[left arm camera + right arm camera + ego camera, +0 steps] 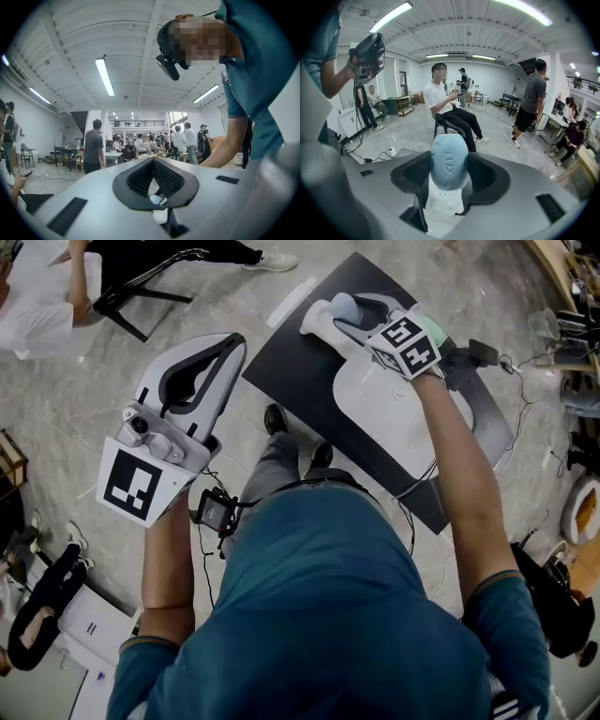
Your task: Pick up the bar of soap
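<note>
Bar of soap [449, 161] upright, tight between jaws of right hand-held gripper [337, 313]

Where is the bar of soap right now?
In the right gripper view, at centre frame, the pale blue bar of soap sits clamped in the right tool. The head view shows it at upper right, over the black board.

You're standing in a large open workshop hall, with ceiling tube lights [105, 76], a mezzanine railing [137, 123], work tables [111, 154] and floor cables [56, 178].
</note>
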`<action>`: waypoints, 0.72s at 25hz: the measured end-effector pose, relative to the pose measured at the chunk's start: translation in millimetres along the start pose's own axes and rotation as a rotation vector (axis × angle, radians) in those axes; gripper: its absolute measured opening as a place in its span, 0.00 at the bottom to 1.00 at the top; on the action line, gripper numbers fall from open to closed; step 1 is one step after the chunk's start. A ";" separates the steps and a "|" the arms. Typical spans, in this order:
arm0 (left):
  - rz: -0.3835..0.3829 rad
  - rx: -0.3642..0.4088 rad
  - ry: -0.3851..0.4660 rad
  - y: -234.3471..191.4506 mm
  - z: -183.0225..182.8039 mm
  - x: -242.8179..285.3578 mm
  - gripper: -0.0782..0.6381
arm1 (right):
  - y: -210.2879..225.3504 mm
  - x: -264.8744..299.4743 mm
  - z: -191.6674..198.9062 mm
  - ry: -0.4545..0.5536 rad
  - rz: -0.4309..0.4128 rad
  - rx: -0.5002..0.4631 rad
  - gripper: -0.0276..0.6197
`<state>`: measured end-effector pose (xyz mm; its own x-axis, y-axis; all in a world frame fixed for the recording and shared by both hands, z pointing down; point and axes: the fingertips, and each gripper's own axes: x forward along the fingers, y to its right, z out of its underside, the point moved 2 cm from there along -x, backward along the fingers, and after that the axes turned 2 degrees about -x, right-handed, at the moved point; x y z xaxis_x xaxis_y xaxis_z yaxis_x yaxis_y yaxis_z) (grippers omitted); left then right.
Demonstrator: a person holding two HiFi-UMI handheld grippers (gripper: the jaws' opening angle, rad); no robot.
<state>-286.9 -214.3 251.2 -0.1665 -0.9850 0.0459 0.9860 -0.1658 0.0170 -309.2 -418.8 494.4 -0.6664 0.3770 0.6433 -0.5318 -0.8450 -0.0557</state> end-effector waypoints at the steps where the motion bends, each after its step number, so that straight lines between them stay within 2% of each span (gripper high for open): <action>1: 0.000 0.000 0.000 0.4 0.7 0.1 0.11 | 0.4 -0.7 -0.5 0.003 0.001 0.000 0.45; 18: 0.010 -0.003 -0.002 0.2 2.7 -0.6 0.11 | 21.8 -16.9 -14.7 0.038 0.048 0.018 0.45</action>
<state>-286.6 -213.5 253.8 -0.1570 -0.9864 0.0478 0.9876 -0.1565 0.0130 -317.3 -438.0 471.1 -0.7104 0.3497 0.6108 -0.4896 -0.8689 -0.0720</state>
